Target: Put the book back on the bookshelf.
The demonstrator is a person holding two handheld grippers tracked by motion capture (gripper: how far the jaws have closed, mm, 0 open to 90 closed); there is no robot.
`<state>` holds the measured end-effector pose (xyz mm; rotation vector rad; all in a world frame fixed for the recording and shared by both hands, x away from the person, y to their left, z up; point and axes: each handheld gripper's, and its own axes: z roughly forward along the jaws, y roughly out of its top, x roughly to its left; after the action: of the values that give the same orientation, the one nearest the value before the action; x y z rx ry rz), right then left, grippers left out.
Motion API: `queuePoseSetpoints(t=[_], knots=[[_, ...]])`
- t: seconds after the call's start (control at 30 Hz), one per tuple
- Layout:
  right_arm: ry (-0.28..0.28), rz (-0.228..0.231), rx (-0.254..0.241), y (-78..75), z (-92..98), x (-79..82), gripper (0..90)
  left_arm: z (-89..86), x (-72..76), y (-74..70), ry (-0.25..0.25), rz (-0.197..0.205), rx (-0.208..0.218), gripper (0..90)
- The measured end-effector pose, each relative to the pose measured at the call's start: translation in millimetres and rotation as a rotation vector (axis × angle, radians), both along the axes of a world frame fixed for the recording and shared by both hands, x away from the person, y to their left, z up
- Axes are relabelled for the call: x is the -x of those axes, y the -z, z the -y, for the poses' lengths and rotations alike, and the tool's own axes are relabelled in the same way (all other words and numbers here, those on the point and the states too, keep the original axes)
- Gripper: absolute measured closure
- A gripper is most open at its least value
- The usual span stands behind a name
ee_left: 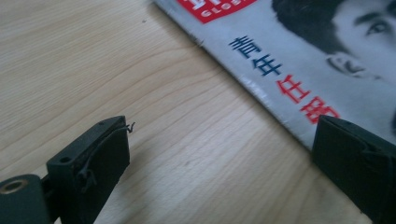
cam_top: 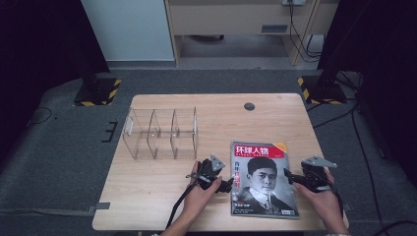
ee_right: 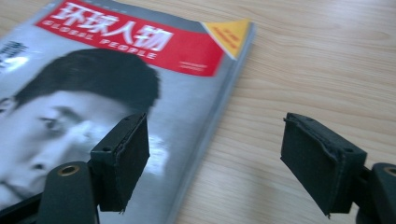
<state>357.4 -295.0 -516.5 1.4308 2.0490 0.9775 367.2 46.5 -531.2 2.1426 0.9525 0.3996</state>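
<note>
left tongs [cam_top: 227, 185] open | right tongs [cam_top: 289, 178] open | magazine [cam_top: 263, 182] between them, edges straddled

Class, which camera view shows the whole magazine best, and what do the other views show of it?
The high view: the magazine lies whole and flat on the table, all four edges visible. The left gripper view shows part of the cover along one long edge. The right gripper view shows the cover's top with the red title band.
</note>
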Motion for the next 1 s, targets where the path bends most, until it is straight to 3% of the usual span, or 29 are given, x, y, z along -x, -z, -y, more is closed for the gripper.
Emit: queuePoseSetpoints(t=[0.2, 0.53, 1.0], knots=[[-0.072, -0.024, -0.002, 6.3, -11.6, -3.4, 22.4, 11.8, 8.9, -0.9, 0.058, -0.018, 0.019, 6.0], [-0.102, -0.060, -0.023, 16.3, -20.0, -9.8, 19.8, 31.9, 24.5, -0.2, 0.145, -0.026, 0.012, 7.4], [-0.090, -0.044, -0.028, 20.8, -23.1, -18.3, 16.8, 41.7, 29.3, 4.1, 0.176, -0.023, 0.008, 7.9]])
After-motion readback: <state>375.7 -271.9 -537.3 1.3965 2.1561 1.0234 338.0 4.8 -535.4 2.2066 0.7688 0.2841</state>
